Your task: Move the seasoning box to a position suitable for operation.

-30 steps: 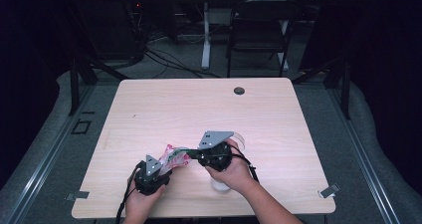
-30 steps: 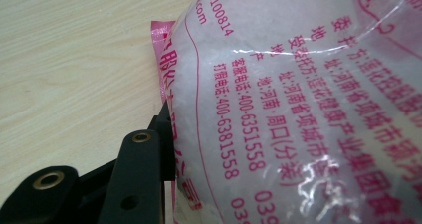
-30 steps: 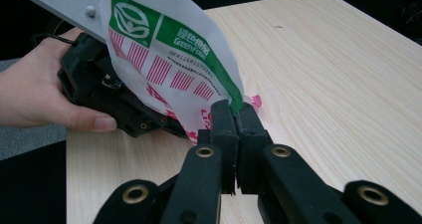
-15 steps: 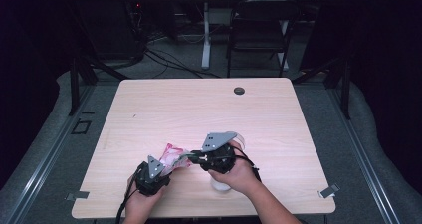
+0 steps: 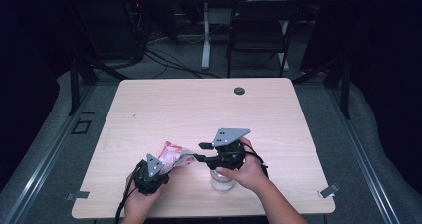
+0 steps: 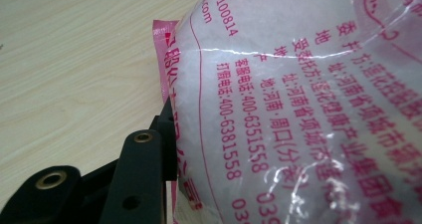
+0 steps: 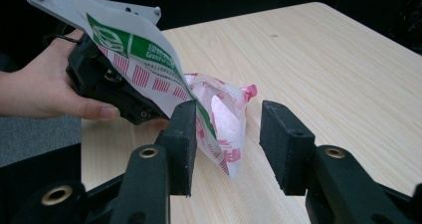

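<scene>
pink bag (image 5: 171, 157) between grippers, jar (image 5: 221, 180), table (image 5: 199, 109)

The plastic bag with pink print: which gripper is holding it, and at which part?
The left gripper holds the bag at its lower body. The right gripper has just been opening; the bag's torn top sits unpinched between its jaws.

The bag (image 5: 171, 157) was held above the near part of the table (image 5: 199, 109), left of centre, between the two grippers. The left gripper (image 5: 152, 171) was placed at the bag's near left end, close to the table's near edge. The right gripper (image 5: 201, 159) was placed at the bag's right end, its jaws pointed left toward the bag, one on each side of the bag's edge and apart from it. A jar (image 5: 221, 181) was stood on the table under the right hand (image 5: 246, 171). A small round cap (image 5: 239, 90) was set in the table's far edge, right of centre. A chair (image 5: 259, 35) was placed on the floor behind the table.
</scene>
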A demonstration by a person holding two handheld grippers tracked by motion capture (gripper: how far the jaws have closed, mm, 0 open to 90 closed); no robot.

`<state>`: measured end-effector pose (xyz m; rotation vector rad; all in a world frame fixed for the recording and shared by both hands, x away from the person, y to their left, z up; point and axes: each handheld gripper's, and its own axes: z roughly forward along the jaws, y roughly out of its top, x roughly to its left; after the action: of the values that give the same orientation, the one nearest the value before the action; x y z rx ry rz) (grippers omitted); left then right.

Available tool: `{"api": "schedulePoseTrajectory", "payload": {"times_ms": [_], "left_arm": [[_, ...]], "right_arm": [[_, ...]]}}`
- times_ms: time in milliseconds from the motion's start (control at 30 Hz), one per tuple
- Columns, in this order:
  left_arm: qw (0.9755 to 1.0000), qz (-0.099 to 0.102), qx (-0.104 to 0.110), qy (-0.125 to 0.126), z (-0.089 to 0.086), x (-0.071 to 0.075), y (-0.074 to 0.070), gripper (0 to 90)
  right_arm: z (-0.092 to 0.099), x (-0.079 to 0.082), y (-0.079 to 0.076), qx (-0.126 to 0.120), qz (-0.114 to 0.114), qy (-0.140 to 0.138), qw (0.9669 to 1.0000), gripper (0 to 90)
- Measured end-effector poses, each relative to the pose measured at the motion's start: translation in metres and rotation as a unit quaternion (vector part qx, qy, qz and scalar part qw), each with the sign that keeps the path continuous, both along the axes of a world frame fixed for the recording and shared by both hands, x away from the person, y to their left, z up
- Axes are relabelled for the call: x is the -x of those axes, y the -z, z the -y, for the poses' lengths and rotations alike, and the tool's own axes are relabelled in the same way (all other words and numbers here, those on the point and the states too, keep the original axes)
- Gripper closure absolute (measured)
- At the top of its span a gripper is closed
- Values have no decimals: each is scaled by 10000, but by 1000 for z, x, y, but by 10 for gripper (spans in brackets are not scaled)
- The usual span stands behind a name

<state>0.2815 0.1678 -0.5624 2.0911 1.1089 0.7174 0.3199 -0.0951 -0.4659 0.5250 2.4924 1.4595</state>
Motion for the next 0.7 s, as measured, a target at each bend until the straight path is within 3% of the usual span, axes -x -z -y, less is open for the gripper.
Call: {"api": "schedulePoseTrajectory", "payload": {"times_ms": [367, 700], "left_arm": [[9997, 217, -12, -65, 3, -4, -14, 585], [9990, 377, -199, 116, 14, -5, -20, 586]], "right_arm": [[3, 10, -7, 60, 264, -132, 9995, 577], [8, 21, -14, 67, 521, -134, 9985, 602]]}}
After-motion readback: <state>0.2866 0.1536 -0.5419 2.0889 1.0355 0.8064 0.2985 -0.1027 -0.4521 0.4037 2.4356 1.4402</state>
